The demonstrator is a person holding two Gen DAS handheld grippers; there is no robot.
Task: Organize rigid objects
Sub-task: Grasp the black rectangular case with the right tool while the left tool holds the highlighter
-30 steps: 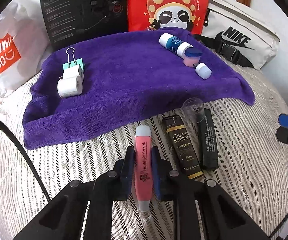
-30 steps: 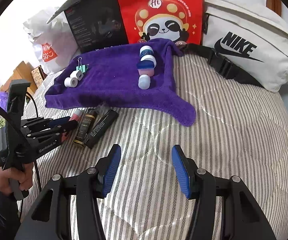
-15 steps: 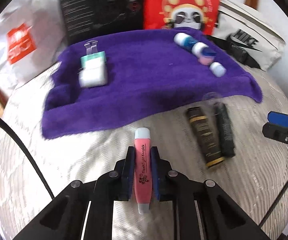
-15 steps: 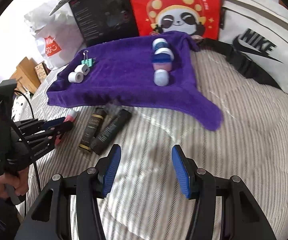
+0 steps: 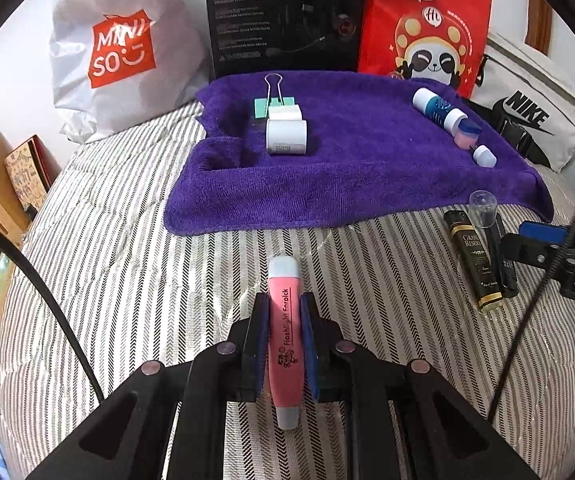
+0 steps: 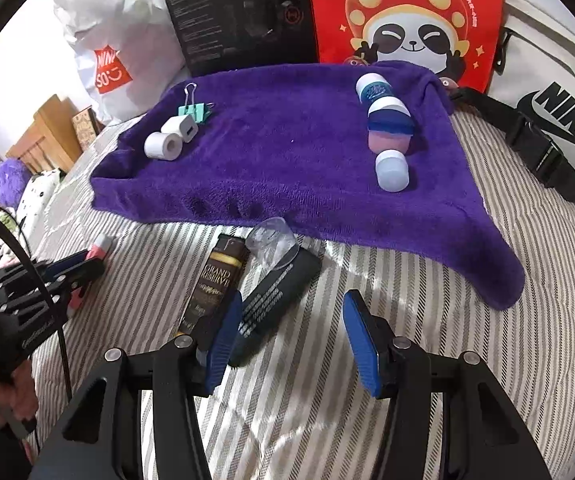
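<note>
Now my left tongs (image 5: 283, 328) clamp the pink tube (image 5: 284, 332) above the bed (image 5: 127, 280); my right tongs (image 6: 291, 332) gape over the black tube (image 6: 279, 292).

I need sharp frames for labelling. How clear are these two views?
Left wrist view: sharp, the pink tube lettering in the left tool reads; strong fisheye bending. Right wrist view: sharp too, sunlit patches on the striped bedcover by the open right tool.

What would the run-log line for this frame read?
left gripper: shut on pink flashlight tube | right gripper: open, empty, over black boxes | purple towel: six items on it
</note>
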